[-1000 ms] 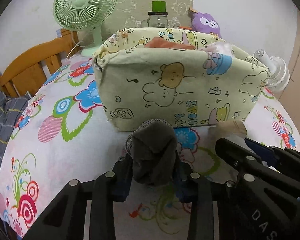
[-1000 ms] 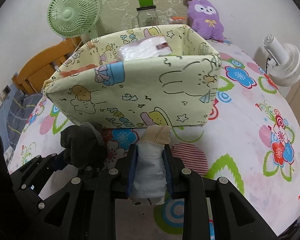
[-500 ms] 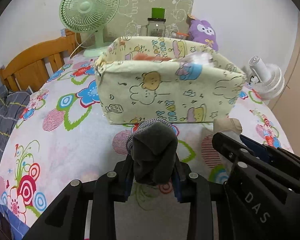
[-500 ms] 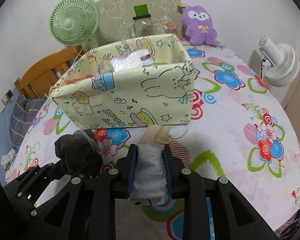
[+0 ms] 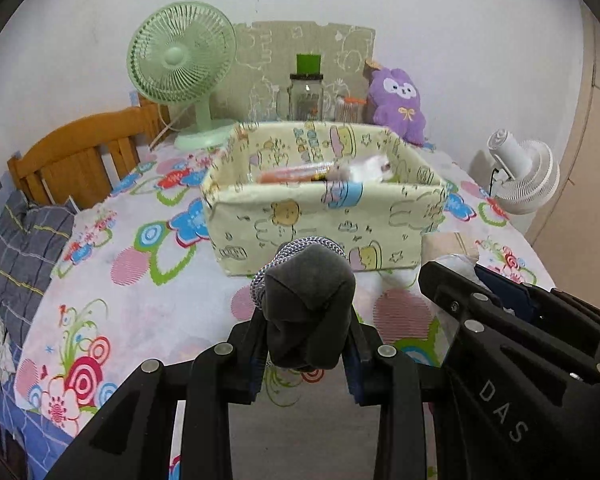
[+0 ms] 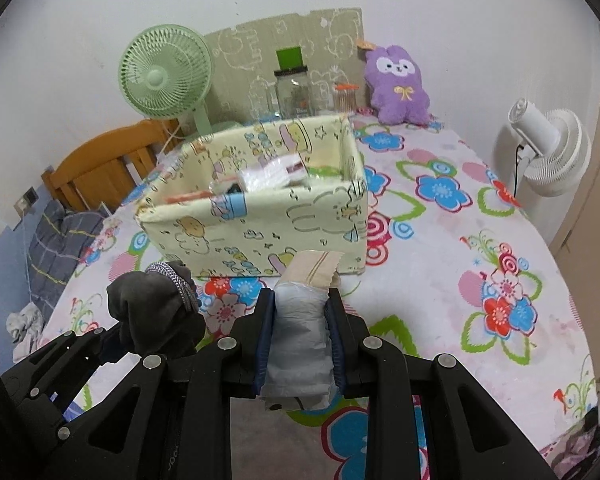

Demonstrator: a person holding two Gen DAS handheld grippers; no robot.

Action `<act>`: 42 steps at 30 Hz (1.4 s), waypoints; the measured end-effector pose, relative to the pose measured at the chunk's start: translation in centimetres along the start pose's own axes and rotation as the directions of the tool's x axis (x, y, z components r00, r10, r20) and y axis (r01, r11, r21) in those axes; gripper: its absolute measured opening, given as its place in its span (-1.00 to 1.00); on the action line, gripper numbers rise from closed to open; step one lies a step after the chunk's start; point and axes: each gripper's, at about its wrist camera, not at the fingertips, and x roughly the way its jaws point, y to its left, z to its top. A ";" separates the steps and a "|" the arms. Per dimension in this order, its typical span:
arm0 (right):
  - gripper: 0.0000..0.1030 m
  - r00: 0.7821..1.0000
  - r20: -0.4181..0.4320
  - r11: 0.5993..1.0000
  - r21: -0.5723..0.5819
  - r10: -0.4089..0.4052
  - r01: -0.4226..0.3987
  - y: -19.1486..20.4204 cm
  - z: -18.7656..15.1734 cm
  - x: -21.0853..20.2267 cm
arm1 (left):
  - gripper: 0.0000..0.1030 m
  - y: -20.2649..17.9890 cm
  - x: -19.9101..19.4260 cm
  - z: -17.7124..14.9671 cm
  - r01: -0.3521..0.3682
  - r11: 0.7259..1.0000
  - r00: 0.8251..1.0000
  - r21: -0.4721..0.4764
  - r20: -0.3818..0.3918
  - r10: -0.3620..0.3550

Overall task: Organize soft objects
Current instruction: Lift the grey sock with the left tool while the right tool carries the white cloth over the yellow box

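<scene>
Socks, two rolled bundles, hang clear above the flowered worktop (image 6: 480, 208) before one fabric box (image 6: 260, 216) with bare cloth around it: left tongs (image 5: 306, 344) clamped on the grey bundle (image 5: 306, 308), right tongs (image 6: 300, 344) clamped on the white bundle (image 6: 300, 328).

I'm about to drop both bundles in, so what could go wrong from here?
1. The bin has soft fabric walls; a low tool could catch the near rim and push it along the table.
2. The sock bulges past the left tool and might snag on release.
3. The bin already holds packets, so the pad in the right tool may land on top.
</scene>
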 end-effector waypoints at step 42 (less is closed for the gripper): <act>-0.45 0.983 0.184 0.994 -0.109 0.027 -0.007 1.3 8.0 -4.6 | -0.38 -0.8 -3.5 7.3 0.004 1.000 0.985 0.019 0.170 -0.007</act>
